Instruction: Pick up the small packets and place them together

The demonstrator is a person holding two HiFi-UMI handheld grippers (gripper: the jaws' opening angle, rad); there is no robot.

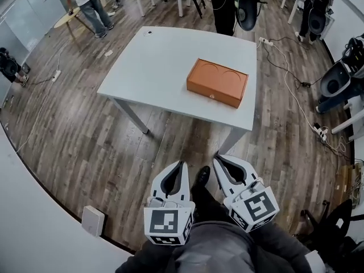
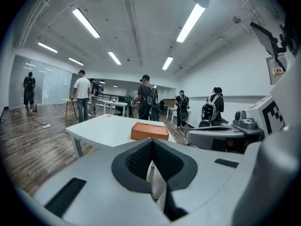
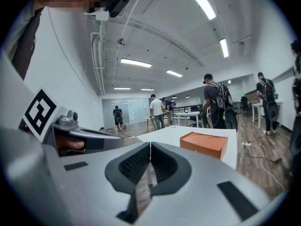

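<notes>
Orange box (image 1: 217,82) sits on the table (image 1: 153,61), upper centre; no packets show. My left gripper (image 1: 181,165) and right gripper (image 1: 216,158), lower centre, are clenched on nothing. Nothing looks started.

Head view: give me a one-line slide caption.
Left claw and right claw, shut and empty, point toward a white table bearing an orange box.

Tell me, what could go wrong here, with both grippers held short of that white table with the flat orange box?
1. No small packets show on the white rectangular table, only the closed flat orange box. If they are inside, the shut left gripper and right gripper may shove it off the nearby edge.
2. A white power strip and its cables on the wooden floor beside the table could trip the person.
</notes>
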